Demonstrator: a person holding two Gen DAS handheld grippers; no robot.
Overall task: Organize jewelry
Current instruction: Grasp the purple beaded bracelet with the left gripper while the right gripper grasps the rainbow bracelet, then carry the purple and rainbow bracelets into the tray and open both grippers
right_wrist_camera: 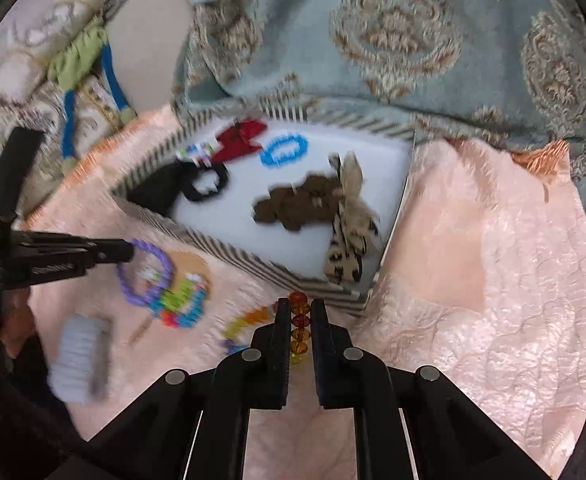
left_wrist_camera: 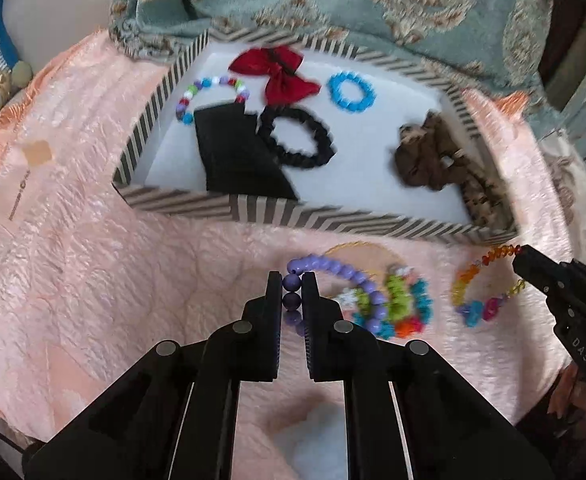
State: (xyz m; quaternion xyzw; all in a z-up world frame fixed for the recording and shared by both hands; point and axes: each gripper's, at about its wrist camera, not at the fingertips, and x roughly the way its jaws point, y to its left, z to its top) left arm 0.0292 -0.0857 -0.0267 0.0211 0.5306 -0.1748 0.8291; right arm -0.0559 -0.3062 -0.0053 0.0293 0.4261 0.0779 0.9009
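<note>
Both claws point steeply down at a pink quilted satin bedspread [left_wrist_camera: 105, 264]. The left claw [left_wrist_camera: 293, 280] is clenched on a string of round purple beads [left_wrist_camera: 335, 270], 3 of its beads pinched between the black fingers while the rest curves away to the right over the bedspread. The right claw [right_wrist_camera: 300, 306] is clenched on a bracelet of amber, orange and red faceted beads [right_wrist_camera: 299, 322], a row of beads caught between its fingers.

Just beyond them sits a shallow rectangular box with grey-and-white striped walls [left_wrist_camera: 253, 210] and a white floor. Inside lie a red fabric bow [left_wrist_camera: 281, 74], a blue beaded ring [left_wrist_camera: 351, 92], a black scrunchie [left_wrist_camera: 297, 138], a multicoloured bead bracelet [left_wrist_camera: 201, 94], a black folded cloth [left_wrist_camera: 237, 156], a brown scrunchie [left_wrist_camera: 421, 156] and a leopard-print bow [right_wrist_camera: 347, 236].

A heap of bright bead bracelets [left_wrist_camera: 401, 308] lies loose on the bedspread between the claws.
</note>
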